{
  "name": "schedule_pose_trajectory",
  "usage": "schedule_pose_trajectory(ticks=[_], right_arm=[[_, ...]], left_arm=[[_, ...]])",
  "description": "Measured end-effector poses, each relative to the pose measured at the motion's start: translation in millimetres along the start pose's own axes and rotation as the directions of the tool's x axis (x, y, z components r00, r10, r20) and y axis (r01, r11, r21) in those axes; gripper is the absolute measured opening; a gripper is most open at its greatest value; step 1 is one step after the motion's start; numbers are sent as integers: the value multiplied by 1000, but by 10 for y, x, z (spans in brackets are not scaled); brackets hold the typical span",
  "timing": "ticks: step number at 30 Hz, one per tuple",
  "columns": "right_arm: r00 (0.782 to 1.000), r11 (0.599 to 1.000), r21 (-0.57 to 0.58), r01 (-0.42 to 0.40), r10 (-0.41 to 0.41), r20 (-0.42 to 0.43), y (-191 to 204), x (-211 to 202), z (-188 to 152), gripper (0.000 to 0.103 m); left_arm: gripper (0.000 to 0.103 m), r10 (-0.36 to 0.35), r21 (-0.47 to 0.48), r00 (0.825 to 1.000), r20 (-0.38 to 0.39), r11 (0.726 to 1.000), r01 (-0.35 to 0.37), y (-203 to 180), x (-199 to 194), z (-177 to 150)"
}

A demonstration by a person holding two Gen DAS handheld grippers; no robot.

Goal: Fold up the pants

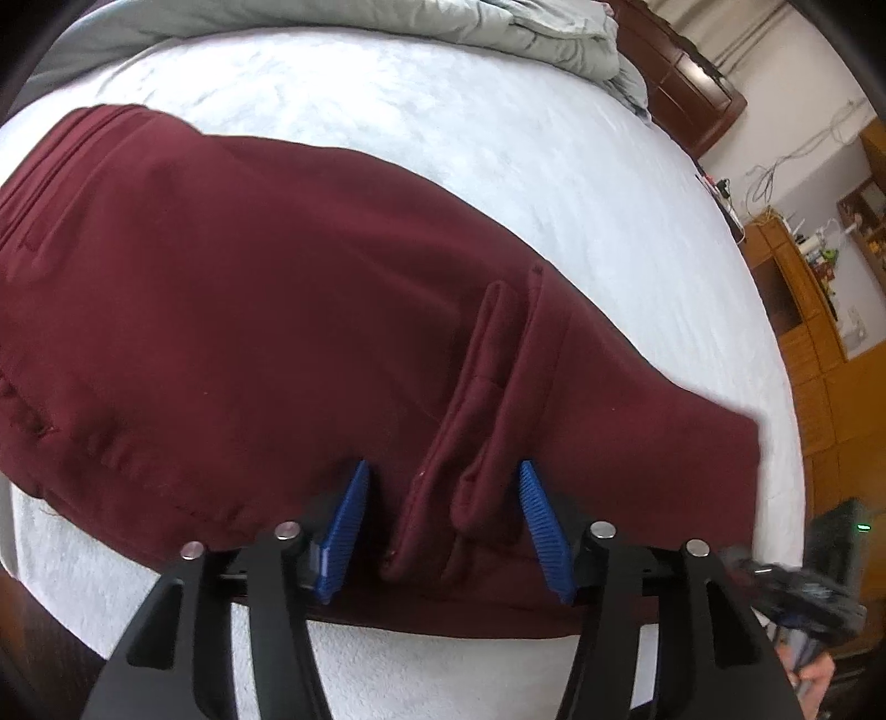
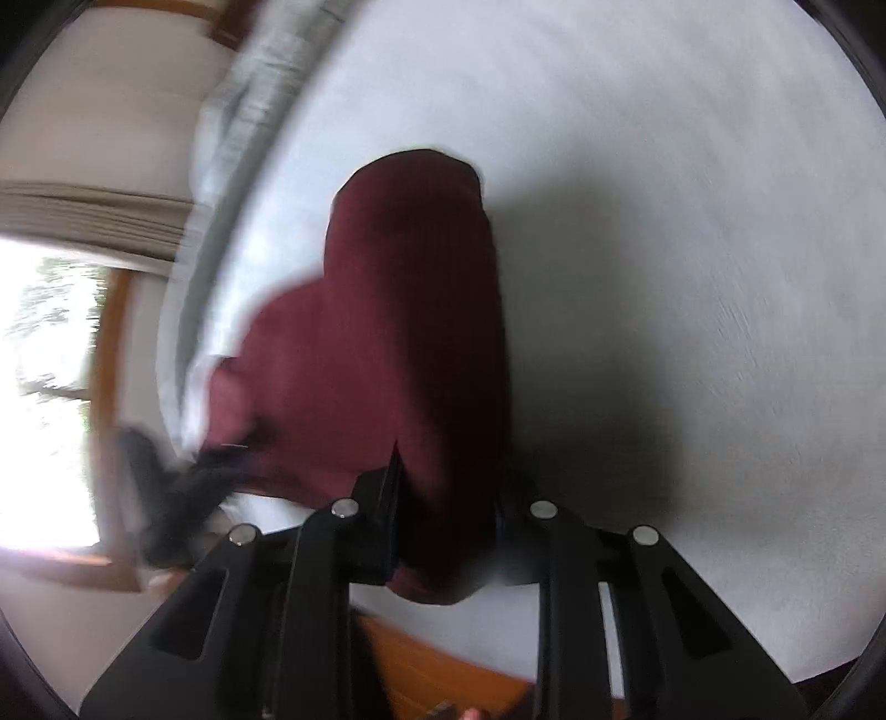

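Note:
Maroon pants [image 1: 249,304] lie across a white bed [image 1: 443,111], waistband at the far left. My left gripper [image 1: 443,465] is open at the near edge of the cloth. Its blue pads [image 1: 349,526] stand on either side of a raised fold [image 1: 476,399] without pressing it. In the blurred right wrist view a pant leg [image 2: 398,332] runs away from my right gripper [image 2: 448,487], which is shut on the leg's near end. Cloth fills the gap and covers the right finger. The left gripper [image 2: 183,487] shows there as a dark blur.
A crumpled grey blanket [image 1: 526,33] lies at the head of the bed by a dark wooden headboard [image 1: 681,83]. Wooden cabinets [image 1: 803,332] stand beyond the bed's right side. A bright window [image 2: 44,387] is at the left, and the bed's wooden edge [image 2: 432,664] is below.

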State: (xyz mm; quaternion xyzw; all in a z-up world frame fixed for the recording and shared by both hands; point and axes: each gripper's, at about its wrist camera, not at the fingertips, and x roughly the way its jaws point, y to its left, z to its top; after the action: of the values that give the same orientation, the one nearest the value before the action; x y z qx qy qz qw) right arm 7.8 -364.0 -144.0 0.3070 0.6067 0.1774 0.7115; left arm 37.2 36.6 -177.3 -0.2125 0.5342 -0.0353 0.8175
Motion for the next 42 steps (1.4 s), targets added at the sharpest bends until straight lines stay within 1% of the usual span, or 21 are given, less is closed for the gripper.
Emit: schedule_pose_trajectory(ticks=[2,3,4,5,8,10,11,12,14,16,19,21,23,26,29,31,32,33,35,39,42], right_arm=[[999,998,45,-48,47,11,-78,0,4,30],[999,999,35,-38,37,15,-55,-46,7,39],[1000,1000,17,-13,13,16,-18,-84,12,44],[998,999,-25,48,-47,32,61,-170,16,48],[981,979,-121,164,-149,125,308,-459,60,47],[979,976,-153,153,-127,162,445,-574,88,45],[979,976,-174,134,-102,178,576,-615,147,45],[979,974,-193,119,-83,186,672,-627,196,45],[980,966,-229,116,-74,184,814,-570,294,45],[979,959,-240,149,-110,170,911,-415,414,45],[977,958,-218,187,-159,140,880,-197,532,45],[971,954,-201,224,-200,133,813,-64,545,38],[968,954,-177,242,-224,117,664,37,557,32],[973,966,-144,216,-201,114,586,89,572,31],[981,977,-129,171,-156,120,625,-42,565,34],[982,983,-122,135,-117,145,668,-193,510,47],[982,986,-122,117,-96,164,701,-293,456,53],[982,986,-133,103,-79,174,738,-355,403,54],[981,981,-165,99,-68,182,818,-467,268,54],[985,979,-184,87,-57,166,862,-478,65,54],[987,975,-192,109,-84,134,899,-321,9,54]], left_arm=[[59,15,22,1000,-1,1000,-15,-48,-18,4],[58,19,29,1000,-10,999,-19,-62,-45,13],[58,26,24,1000,-16,999,-26,-65,-83,26],[58,34,14,999,-16,999,-34,-77,-112,41],[58,45,-10,997,55,999,-44,-163,-351,121],[59,7,10,993,121,1000,-8,-318,-521,193],[60,-22,23,992,128,1000,19,-378,-542,222],[62,-76,45,990,122,996,71,-497,-533,276],[64,-117,62,988,100,992,111,-625,-453,327],[64,-136,75,988,70,989,131,-739,-298,366],[64,-124,85,992,27,989,121,-802,-53,374],[63,-86,91,996,-13,992,87,-701,132,316],[63,-91,105,996,-15,990,92,-618,201,285],[63,-66,151,997,-28,986,69,-660,226,298],[63,-81,147,996,-30,985,85,-657,94,307],[64,-98,128,995,-19,987,99,-586,-92,303],[68,-101,122,995,-6,987,101,-550,-164,300],[73,-109,115,994,19,988,106,-469,-297,284],[77,-103,87,993,60,991,97,-255,-527,239],[77,-12,-50,992,129,999,19,519,-956,123],[77,69,-177,984,162,983,-39,1125,-1154,96]])
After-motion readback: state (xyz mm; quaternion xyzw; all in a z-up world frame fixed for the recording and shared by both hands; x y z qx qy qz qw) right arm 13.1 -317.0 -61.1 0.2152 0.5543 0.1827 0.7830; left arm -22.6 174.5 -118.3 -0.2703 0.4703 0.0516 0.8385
